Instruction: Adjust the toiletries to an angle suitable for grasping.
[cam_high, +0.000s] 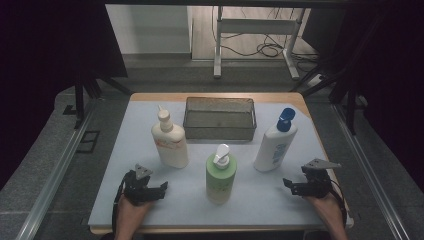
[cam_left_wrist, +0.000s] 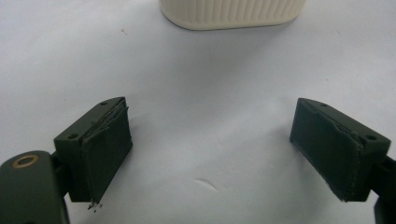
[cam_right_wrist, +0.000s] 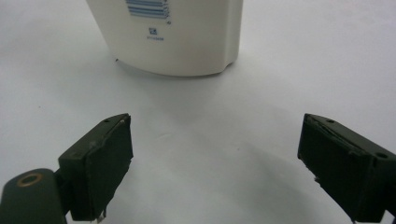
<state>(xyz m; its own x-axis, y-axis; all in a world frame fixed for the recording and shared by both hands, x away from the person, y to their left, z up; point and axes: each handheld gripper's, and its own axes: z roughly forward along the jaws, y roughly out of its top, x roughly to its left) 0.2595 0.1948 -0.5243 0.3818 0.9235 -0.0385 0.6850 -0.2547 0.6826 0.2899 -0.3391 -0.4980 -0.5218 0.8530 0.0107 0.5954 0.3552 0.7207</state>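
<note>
Three bottles stand upright on a pale sheet (cam_high: 270, 192): a cream bottle (cam_high: 169, 140) at the left, a green pump bottle (cam_high: 220, 174) in front of the middle, and a white bottle with a blue cap (cam_high: 276, 141) at the right. My left gripper (cam_high: 161, 189) rests low near the front edge, below the cream bottle, whose ribbed base (cam_left_wrist: 232, 13) lies ahead of its wide-apart jaws (cam_left_wrist: 210, 154). My right gripper (cam_high: 289, 185) sits at the front right, open, with the white bottle's base (cam_right_wrist: 175, 35) ahead of it (cam_right_wrist: 212, 163). Nothing lies between either pair of jaws.
A dark wire-mesh basket (cam_high: 219, 118) sits at the back centre of the sheet, behind the bottles. The wooden table edge (cam_high: 215, 95) runs behind it. Metal rails (cam_high: 55, 172) flank the table on both sides.
</note>
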